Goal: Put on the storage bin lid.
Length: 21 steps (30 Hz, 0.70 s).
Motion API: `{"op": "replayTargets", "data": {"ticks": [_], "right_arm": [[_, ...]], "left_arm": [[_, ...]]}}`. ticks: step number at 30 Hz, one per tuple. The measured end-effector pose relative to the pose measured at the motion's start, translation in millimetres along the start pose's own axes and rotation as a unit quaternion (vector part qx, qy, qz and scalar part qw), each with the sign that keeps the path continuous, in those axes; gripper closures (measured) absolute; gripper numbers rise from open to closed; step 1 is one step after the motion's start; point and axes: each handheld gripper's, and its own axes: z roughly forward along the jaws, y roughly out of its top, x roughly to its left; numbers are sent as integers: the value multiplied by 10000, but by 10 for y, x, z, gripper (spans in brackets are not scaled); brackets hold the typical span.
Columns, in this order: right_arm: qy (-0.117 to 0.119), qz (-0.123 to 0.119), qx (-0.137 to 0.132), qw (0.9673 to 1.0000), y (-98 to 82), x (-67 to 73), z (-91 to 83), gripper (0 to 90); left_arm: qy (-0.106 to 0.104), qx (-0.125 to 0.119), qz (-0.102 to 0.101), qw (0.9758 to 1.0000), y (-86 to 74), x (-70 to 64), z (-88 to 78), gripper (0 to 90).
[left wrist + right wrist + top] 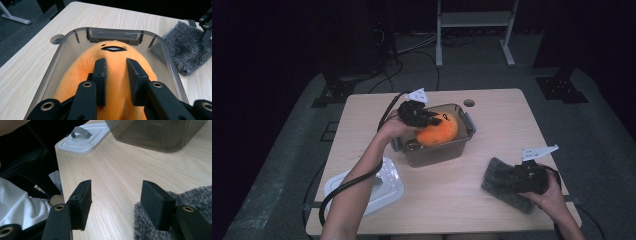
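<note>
Black jaws of the left tool [116, 82] stand partly apart astride the top of the orange plush [112, 72], pads pressed into its fabric on both sides; whether they truly clamp it cannot be told. The plush sits inside the clear box [163, 53], face end toward the far latch, near the middle of the bench [492, 115], slightly toward the far edge.

Step in hand, by judgement: seating the plush in the box, or gripping it there. Next move calls for the plush to be pushed fully below the rim, jaws released and lifted straight out.

Right tool [115, 202] has jaws wide apart, holding nothing; one jaw touches the grey cloth [190, 205] near the bench's near right corner. White lid [377, 185] lies at the near left edge, handle up, apart from the box.
</note>
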Motion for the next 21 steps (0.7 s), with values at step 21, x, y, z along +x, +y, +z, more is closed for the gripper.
{"op": "replayTargets", "data": {"ticks": [21], "right_arm": [[-11, -10, -20, 10000, -6, 0, -19, 409]], "left_arm": [[-162, 270, 111, 9994, 25, -48, 142, 713]]}}
